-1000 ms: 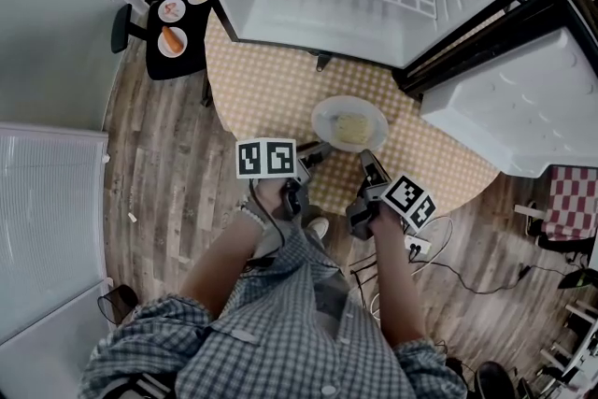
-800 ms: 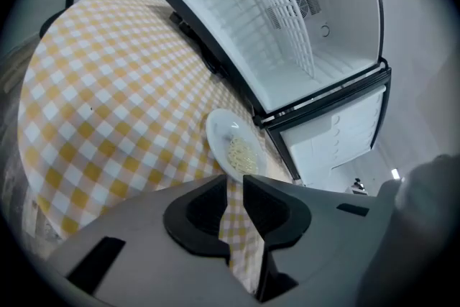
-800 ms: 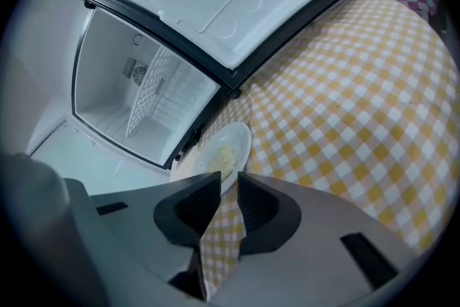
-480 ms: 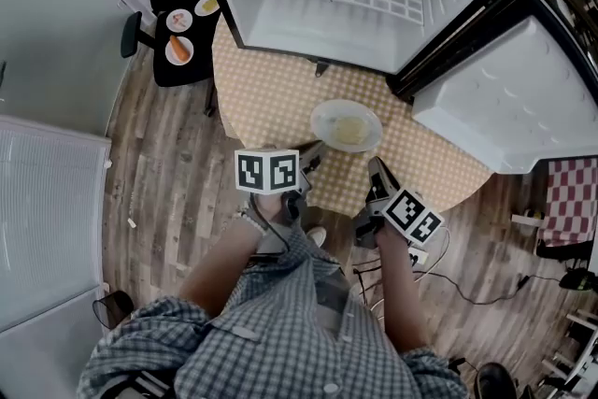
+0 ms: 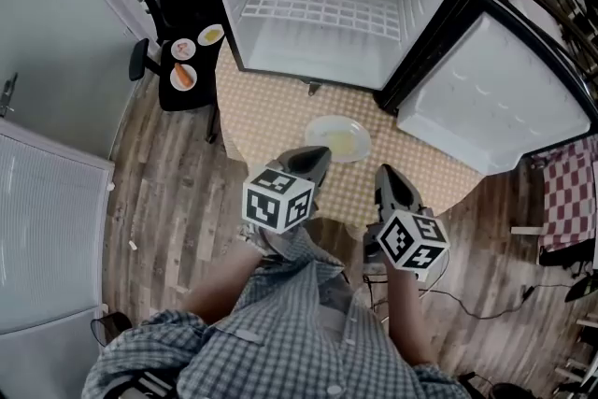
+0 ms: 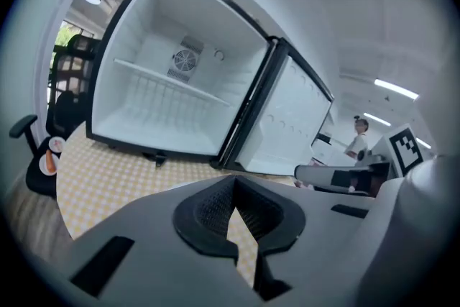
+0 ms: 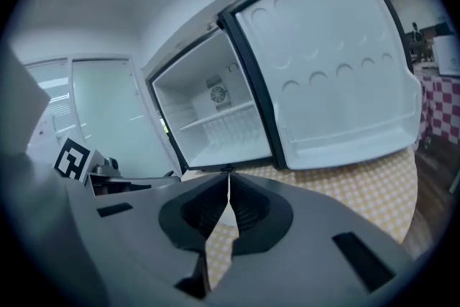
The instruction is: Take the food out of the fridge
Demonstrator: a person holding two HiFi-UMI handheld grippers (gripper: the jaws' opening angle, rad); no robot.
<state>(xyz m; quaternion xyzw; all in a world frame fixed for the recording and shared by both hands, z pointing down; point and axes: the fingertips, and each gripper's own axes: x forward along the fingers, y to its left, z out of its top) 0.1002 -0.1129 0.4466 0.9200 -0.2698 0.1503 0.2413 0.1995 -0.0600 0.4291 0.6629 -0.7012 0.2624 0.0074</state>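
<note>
Hovering over checked surface (image 5: 271, 107), left tongs (image 5: 316, 154) and right tongs (image 5: 384, 173) both closed, empty, plate (image 5: 344, 135) before open fridge (image 5: 327, 14), wood floor (image 5: 168, 182), chair (image 5: 163, 68) with dishes at left

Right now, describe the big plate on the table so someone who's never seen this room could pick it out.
Find the open, empty fridge; a yellow-checked cloth spreads out in front of it. The plate lies alone on that cloth, white and wide with pale yellow food, unlike the three smaller plates crowded on the black chair off to the left.
</note>
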